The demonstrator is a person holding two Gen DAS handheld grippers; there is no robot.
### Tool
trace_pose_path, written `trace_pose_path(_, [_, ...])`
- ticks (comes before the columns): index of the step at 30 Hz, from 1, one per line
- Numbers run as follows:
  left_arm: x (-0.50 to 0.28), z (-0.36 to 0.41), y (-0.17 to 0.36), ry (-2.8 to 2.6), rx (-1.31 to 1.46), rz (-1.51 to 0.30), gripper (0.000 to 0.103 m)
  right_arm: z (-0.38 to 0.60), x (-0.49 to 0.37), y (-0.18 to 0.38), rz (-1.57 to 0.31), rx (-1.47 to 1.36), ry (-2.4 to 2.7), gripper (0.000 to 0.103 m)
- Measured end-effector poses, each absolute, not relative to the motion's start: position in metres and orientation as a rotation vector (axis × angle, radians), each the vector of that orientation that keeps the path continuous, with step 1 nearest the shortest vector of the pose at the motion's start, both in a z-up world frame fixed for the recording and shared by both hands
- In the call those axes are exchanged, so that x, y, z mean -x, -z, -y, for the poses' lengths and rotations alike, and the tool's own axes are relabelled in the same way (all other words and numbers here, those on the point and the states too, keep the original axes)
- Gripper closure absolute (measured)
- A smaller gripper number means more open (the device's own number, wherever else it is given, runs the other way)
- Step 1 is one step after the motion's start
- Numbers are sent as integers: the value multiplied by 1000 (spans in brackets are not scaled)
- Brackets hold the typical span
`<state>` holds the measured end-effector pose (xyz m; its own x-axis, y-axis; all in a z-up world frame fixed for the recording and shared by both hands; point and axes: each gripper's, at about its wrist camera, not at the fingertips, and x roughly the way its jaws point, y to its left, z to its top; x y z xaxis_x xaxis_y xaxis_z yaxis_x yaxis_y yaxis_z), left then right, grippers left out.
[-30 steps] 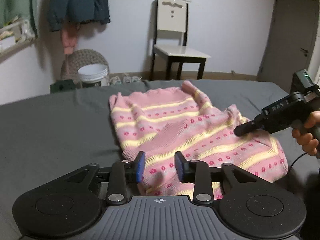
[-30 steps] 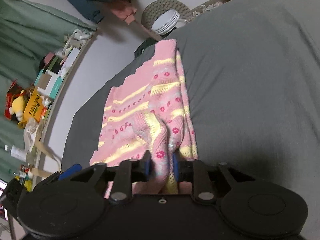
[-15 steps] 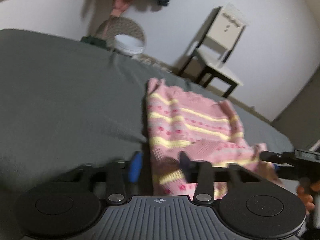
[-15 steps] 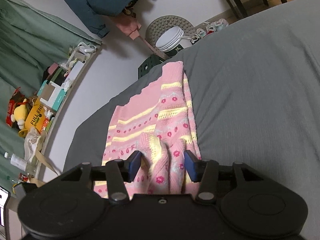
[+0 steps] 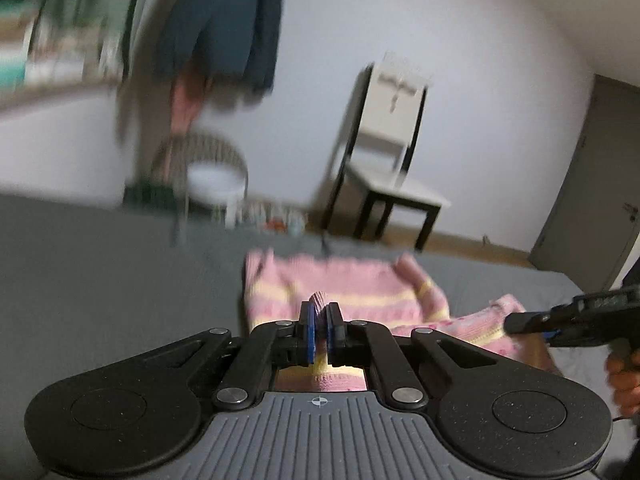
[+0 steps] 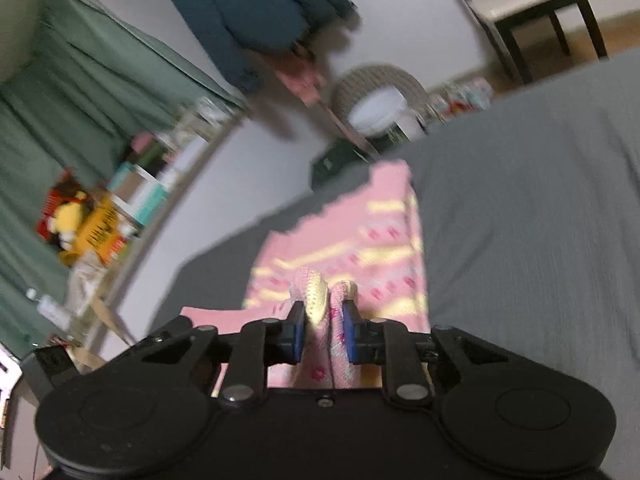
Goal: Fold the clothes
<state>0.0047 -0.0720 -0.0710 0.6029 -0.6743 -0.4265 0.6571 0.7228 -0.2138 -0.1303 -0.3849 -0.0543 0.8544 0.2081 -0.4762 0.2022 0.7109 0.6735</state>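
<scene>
Left wrist view first: we see our left gripper clenched on a pinch of the pink sweater, which lies on the grey bed just ahead of us. At far left a dark coat hangs on the wall, blurred, with a white bucket on the floor below it. Further right a chair stands against the wall, and a door closes the far right. Near right, our right gripper reaches in, its tip at the sweater's raised edge, a hand on its grip.

From the right wrist, cluttered shelves and a green curtain fill the left. Our right gripper is grasping a bunched fold of the sweater, which hides the cloth just beyond the fingers. Open bed spreads to the right.
</scene>
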Motion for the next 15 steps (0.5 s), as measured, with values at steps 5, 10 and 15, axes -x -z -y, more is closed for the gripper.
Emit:
trace_pose_path(5, [-12,89,89,699,-127,-590,97,392,118,67,-596,-830,39,80])
trace_pose_path(10, [-5,101,92,676,-333,-597,86,396,109,84,-694,-849,97,54])
trace_pose_path(15, [35,89,56,769,-456,-393,11,370,129,40,-587,-555,76,38])
